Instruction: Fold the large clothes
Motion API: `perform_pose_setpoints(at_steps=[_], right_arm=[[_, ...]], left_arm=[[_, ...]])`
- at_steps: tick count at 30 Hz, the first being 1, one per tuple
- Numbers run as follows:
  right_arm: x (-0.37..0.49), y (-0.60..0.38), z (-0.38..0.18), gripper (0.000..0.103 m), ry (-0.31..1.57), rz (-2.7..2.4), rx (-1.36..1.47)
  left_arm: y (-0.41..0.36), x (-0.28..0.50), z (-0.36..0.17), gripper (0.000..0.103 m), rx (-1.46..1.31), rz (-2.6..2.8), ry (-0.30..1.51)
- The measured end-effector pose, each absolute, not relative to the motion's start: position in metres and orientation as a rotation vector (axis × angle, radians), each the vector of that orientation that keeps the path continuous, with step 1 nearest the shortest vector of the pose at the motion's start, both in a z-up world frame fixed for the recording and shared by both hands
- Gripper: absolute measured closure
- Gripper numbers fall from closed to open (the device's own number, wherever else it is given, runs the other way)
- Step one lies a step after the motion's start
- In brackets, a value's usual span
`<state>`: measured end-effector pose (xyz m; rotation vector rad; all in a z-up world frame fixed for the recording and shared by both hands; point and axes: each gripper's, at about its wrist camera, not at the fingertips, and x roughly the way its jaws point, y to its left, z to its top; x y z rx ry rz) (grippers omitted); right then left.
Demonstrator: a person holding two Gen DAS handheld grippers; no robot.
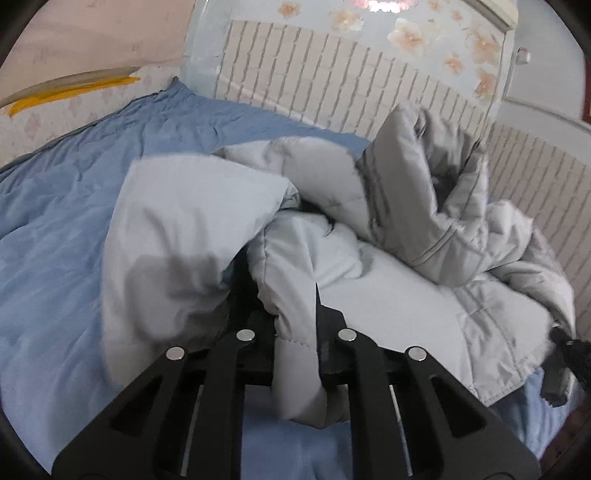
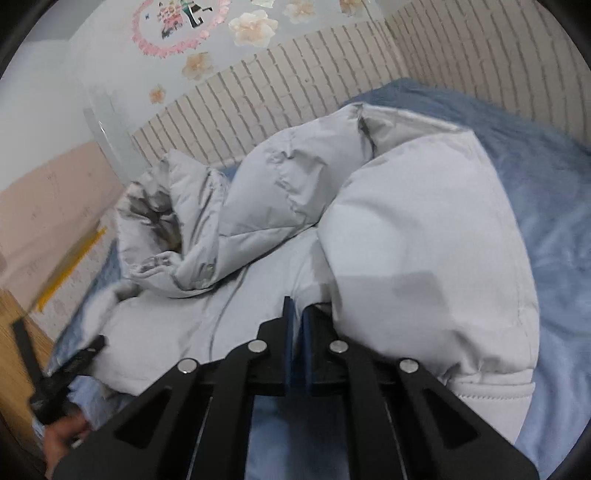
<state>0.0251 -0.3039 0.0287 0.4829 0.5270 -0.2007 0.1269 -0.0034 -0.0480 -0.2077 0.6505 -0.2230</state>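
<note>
A large pale grey puffer jacket [image 1: 388,288] lies crumpled on a blue bedsheet [image 1: 62,206]. My left gripper [image 1: 291,295] is shut on a padded edge of the jacket, which hangs down between its fingers. In the right wrist view the jacket [image 2: 417,236] bulges up on the right, a sleeve draped over the gripper's right finger. My right gripper [image 2: 297,310] has its jaws close together; a thin strip of fabric seems pinched between them. The other gripper shows at the right edge of the left view [image 1: 561,365] and at the lower left of the right view [image 2: 70,373].
The bed stands against a wall with white brick-pattern panelling [image 1: 332,77] and flower stickers [image 2: 251,26]. A pink wall [image 2: 48,206] with yellow tape is on the left. A wooden surface [image 2: 14,350] shows at the bed's side.
</note>
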Motion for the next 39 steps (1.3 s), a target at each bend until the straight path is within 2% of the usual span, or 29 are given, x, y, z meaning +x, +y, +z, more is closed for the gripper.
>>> perform_pose_setpoints(at_steps=[4,5,6,7,8,9,10,11,14,18,21,22,25,29,34,37,39], right_arm=[[-0.01,-0.315,0.024,0.089,0.622,-0.273,0.484],[-0.027,-0.318,0.027,0.081,0.611,-0.303,0.472],[-0.025,-0.317,0.04,0.053,0.586,-0.341,0.442],[-0.033,-0.313,0.057,0.035,0.544,-0.375,0.39],[-0.039,-0.31,0.072,0.013,0.499,-0.388,0.346],[-0.044,-0.307,0.086,0.012,0.448,-0.388,0.309],[-0.039,-0.305,0.096,0.012,0.423,-0.371,0.294],[-0.03,-0.301,0.106,0.01,0.414,-0.339,0.27],[0.017,-0.291,0.099,0.007,0.511,-0.241,0.218],[0.09,-0.276,0.039,0.007,0.72,-0.112,0.207],[0.121,-0.271,0.013,0.007,0.752,-0.123,0.134],[0.128,-0.274,0.005,0.007,0.768,-0.118,0.13],[0.201,-0.284,-0.009,0.003,0.84,-0.057,0.154],[0.285,-0.291,0.008,0.002,0.79,0.063,0.122],[0.37,-0.324,0.063,0.002,0.588,0.007,0.117],[0.424,-0.352,0.066,0.002,0.615,-0.104,0.128],[0.431,-0.359,0.066,0.002,0.65,-0.173,0.109]], left_arm=[[0.001,0.1,-0.028,0.088,-0.225,-0.221,0.698],[0.0,0.097,-0.025,0.084,-0.219,-0.219,0.707],[0.001,0.094,-0.019,0.079,-0.207,-0.206,0.7],[0.001,0.098,-0.016,0.076,-0.196,-0.193,0.684],[0.003,0.093,-0.005,0.056,-0.166,-0.162,0.631],[0.002,0.087,0.007,0.024,-0.138,-0.133,0.581],[0.0,0.086,0.02,0.014,-0.121,-0.114,0.53],[-0.006,0.089,0.022,0.009,-0.111,-0.115,0.513],[-0.028,0.113,0.029,0.007,-0.036,-0.161,0.549],[-0.022,0.133,-0.003,0.008,0.073,-0.193,0.679],[-0.028,0.173,-0.018,0.007,0.16,-0.162,0.731],[-0.029,0.183,-0.021,0.003,0.173,-0.159,0.75],[-0.042,0.244,-0.039,0.003,0.237,-0.132,0.852],[-0.059,0.332,-0.03,0.003,0.197,-0.112,0.826],[-0.09,0.446,0.007,0.003,0.196,-0.056,0.662],[-0.101,0.489,0.014,0.003,0.245,0.016,0.657],[-0.094,0.496,0.025,0.003,0.194,0.026,0.684]])
